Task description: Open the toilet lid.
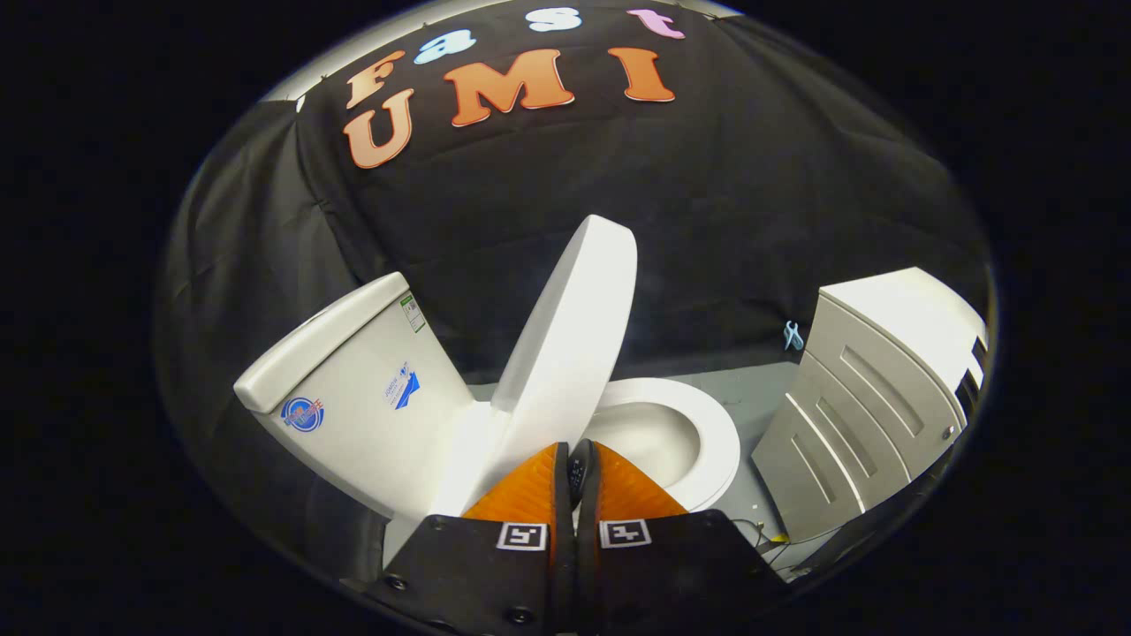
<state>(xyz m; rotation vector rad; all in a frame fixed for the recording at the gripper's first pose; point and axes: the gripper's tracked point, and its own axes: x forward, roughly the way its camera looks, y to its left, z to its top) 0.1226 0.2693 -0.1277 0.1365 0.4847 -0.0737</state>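
1. Orange, ribbed fingers (530, 486) of the gripper (574, 455) lie pressed together at their tips, and we see nothing caught between them; only a thin dark slit runs down their meeting line.
2. We find the toilet lid (570, 331) just ahead of the fingertips, raised steeply and leaning back toward the tank (353, 380), though not touching it. Its lower edge drops behind the fingers, so we cannot make out the hinge.
3. We cannot tell whether the fingertips touch the lid's face or merely sit near it; the fisheye bend blurs that gap.
4. Beyond the fingers, to the right of the lid, the white seat (716, 442) rings the bowl (658, 437). The near part of the ring is covered by the fingers and the black gripper body.
5. We see small stickers on the tank's side, too small to describe further.
6. A pale cabinet (870, 397) with panelled fronts stands on the grey floor (751, 397), well apart from the toilet; its far side is cut off.
7. A small blue clip (793, 335) hangs on the black cloth behind, and thin wires lie by the cabinet's foot, hard to follow.
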